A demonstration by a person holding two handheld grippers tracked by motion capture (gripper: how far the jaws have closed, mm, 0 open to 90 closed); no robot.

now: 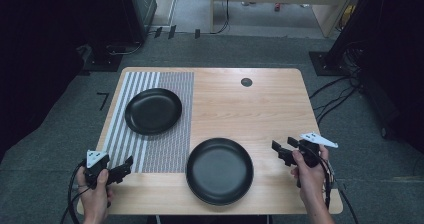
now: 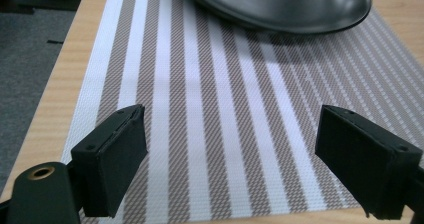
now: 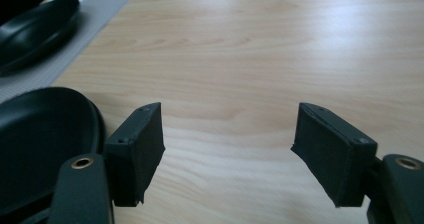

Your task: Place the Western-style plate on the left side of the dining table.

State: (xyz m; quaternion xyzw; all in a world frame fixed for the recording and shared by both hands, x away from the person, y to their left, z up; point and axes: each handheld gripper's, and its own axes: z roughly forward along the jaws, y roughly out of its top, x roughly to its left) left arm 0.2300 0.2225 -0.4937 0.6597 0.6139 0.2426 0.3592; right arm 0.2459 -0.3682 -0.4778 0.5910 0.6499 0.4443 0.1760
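Two black plates lie on the wooden table point(image 1: 250, 109). The smaller plate point(image 1: 153, 111) rests on a striped placemat point(image 1: 150, 149) at the left; its rim point(image 2: 280, 9) shows at the top of the left gripper view. The larger plate point(image 1: 219, 170) sits on bare wood near the front edge and appears as a dark curve point(image 3: 40, 144) at the left of the right gripper view. My left gripper point(image 1: 124, 167) hovers open over the mat's front left corner, nothing between its jaws point(image 2: 227, 164). My right gripper point(image 1: 283, 150) is open to the right of the larger plate, above bare wood point(image 3: 227, 149).
A round black grommet point(image 1: 246, 82) sits in the table top near the far edge. Cables point(image 1: 335, 94) trail on the grey floor at the right. Dark equipment stands point(image 1: 107, 49) flank the far left. The middle and right of the table are bare wood.
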